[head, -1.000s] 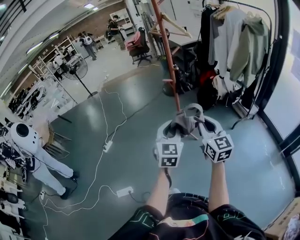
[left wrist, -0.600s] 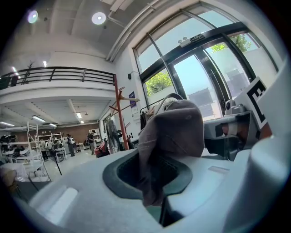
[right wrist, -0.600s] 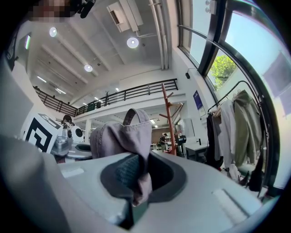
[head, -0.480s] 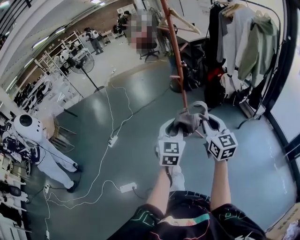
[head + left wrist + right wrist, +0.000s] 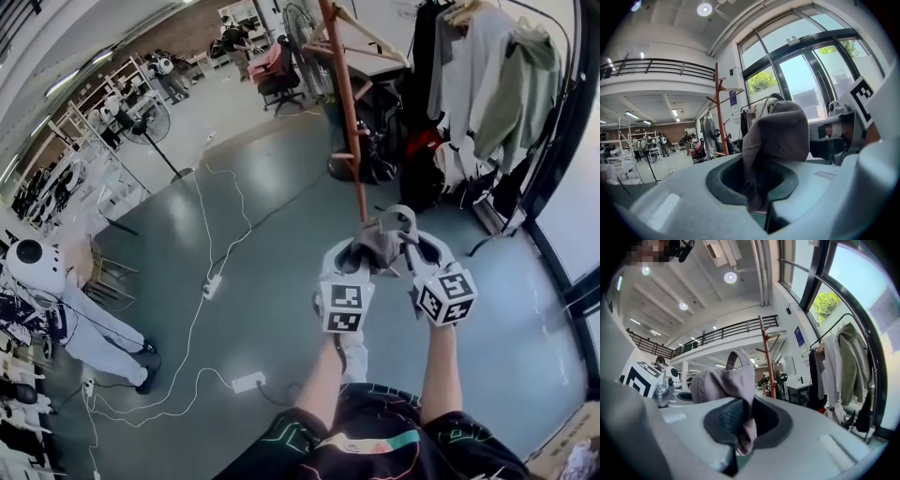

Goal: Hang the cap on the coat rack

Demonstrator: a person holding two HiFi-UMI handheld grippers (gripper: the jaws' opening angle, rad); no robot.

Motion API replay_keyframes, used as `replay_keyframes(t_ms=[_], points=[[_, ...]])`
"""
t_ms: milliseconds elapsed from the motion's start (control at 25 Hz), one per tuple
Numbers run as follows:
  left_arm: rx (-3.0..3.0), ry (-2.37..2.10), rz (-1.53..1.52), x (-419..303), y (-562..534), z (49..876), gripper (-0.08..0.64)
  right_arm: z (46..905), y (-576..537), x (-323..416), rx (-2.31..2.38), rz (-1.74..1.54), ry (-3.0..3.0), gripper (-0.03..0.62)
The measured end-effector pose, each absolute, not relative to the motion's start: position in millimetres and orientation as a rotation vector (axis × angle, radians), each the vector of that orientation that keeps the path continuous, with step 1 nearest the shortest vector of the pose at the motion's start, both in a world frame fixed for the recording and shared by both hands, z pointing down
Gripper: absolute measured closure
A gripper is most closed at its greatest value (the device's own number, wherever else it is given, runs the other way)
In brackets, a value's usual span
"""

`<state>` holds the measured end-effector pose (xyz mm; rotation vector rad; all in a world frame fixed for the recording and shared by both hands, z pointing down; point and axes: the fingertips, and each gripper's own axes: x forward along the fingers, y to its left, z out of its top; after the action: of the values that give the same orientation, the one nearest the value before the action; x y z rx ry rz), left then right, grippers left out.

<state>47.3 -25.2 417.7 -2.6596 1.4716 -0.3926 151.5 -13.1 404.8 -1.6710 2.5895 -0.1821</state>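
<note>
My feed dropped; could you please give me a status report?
Both shut on cap: left gripper, right gripper. Cap not hung, coat rack ahead. Nothing between.

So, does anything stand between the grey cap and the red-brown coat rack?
Nothing visible does: only open air lies between the grey fabric cap and the red-brown wooden coat rack beyond it.
</note>
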Motion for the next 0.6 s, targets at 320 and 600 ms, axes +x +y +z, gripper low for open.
replay_keyframes(t_ms=[320,600], points=[[-2.724,1.416,-0.5,52,-91,443,0.503,432,-79,157,-1.718,-0.329,2.531,0.566],[-2.735,1.402,-0.6,33,-149,463,0.503,456,-138,139,-1.717,-0.435,2.498,0.566]])
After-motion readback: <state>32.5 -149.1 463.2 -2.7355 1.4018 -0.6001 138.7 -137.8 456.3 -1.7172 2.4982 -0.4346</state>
